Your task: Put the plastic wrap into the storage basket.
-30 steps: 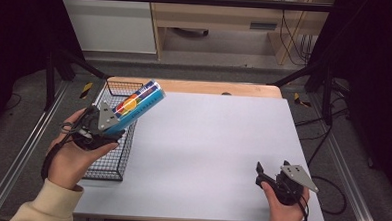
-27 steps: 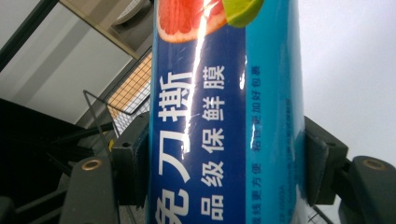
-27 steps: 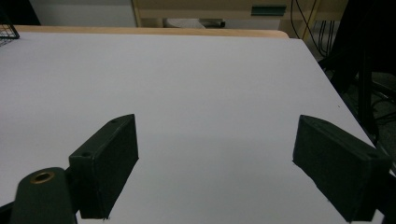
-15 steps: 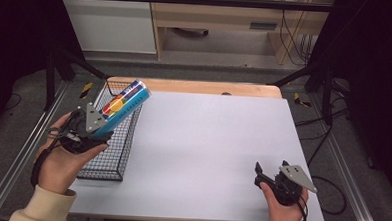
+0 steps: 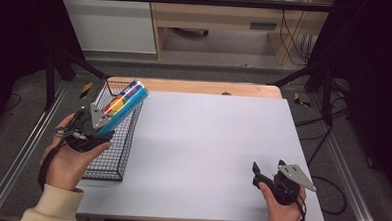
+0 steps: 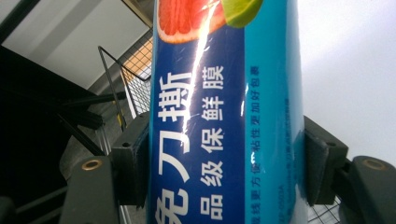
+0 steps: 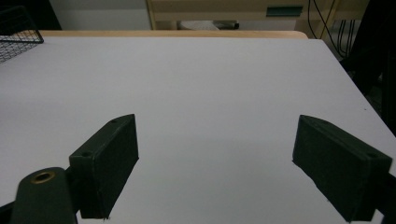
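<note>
Looking down from the high view, a blue tube (image 5: 121, 106) is held tilted above the wire basket (image 5: 113, 159) by the left gripper (image 5: 99, 128). The right gripper (image 5: 268, 177) is rested low on the white table (image 5: 207, 141).

In the left gripper view, the tube (image 6: 224, 116) is squeezed between both jaws.

In the right gripper view, the jaws are spread wide apart, and nothing is held.

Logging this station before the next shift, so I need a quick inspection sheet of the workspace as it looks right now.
Surface: white table, bare in the middle.
Job's things: blue cling-film box held tilted above the wire basket at the table's left edge.
Clutter: nothing seen.
Grippers: left gripper shut on the box; right gripper open, low over the table's near right corner.
Cables: black leads on the floor at right.
Surroundings: wooden shelf unit behind the table.
</note>
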Action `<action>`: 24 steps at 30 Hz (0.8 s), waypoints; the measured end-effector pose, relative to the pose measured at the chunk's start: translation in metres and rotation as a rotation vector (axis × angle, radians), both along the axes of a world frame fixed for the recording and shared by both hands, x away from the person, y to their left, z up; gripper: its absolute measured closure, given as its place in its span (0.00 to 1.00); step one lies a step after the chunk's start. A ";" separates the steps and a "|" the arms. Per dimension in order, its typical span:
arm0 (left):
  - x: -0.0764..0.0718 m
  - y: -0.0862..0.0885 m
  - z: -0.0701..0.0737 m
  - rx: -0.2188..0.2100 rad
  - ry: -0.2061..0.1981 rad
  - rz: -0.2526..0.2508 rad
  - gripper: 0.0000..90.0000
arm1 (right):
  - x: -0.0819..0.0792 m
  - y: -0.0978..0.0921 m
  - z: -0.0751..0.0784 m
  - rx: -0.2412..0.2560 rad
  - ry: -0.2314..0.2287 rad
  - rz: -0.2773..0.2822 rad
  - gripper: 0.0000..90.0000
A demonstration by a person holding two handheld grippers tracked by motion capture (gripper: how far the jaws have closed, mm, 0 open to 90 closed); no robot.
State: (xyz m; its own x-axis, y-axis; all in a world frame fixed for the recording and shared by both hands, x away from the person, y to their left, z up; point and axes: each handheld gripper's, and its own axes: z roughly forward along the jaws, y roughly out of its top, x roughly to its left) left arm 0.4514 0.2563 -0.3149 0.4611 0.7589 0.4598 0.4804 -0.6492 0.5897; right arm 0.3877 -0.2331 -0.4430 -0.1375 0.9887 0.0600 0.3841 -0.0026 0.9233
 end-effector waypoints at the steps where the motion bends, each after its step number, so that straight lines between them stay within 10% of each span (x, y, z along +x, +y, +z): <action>1: 0.000 0.000 0.000 0.000 0.000 0.000 0.36 | 0.000 0.000 0.000 0.000 0.000 0.000 0.16; 24: -0.011 0.016 -0.012 -0.038 -0.016 0.113 0.36 | -0.002 -0.001 0.001 -0.017 0.001 0.002 0.16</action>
